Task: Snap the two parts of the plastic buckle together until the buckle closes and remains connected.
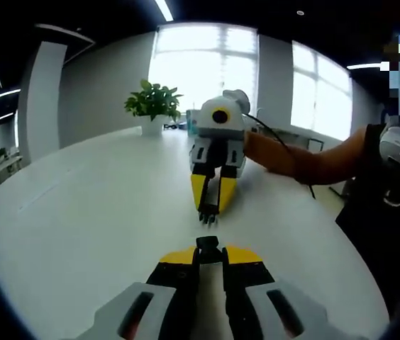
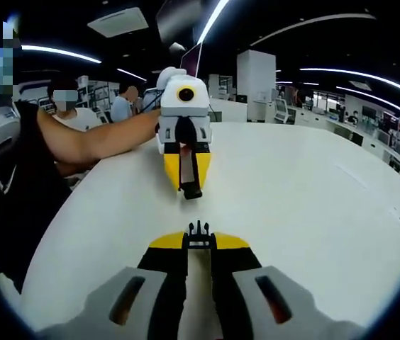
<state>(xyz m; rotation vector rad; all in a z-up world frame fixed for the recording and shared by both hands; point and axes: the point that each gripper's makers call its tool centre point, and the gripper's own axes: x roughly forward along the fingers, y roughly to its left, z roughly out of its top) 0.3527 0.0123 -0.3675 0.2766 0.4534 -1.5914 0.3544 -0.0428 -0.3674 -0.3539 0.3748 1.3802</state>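
Alignment step: both jaws pinched on buckle halves, left gripper [image 1: 209, 248] holding the socket half [image 1: 208, 246], right gripper [image 2: 198, 234] holding the pronged half [image 2: 198, 229], facing off at 12 o'clock over the counter [image 2: 313, 205], so next they just push straight together.

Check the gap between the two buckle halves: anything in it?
Nothing. In the left gripper view, bare white table separates the socket half from the pronged half; the right gripper view shows the same bare stretch.

Each hand-held gripper [image 1: 209, 249] [image 2: 198, 236] has black jaws tipped yellow on grey bodies with dark slots. The person wears a black sleeveless top [image 2: 26, 184].
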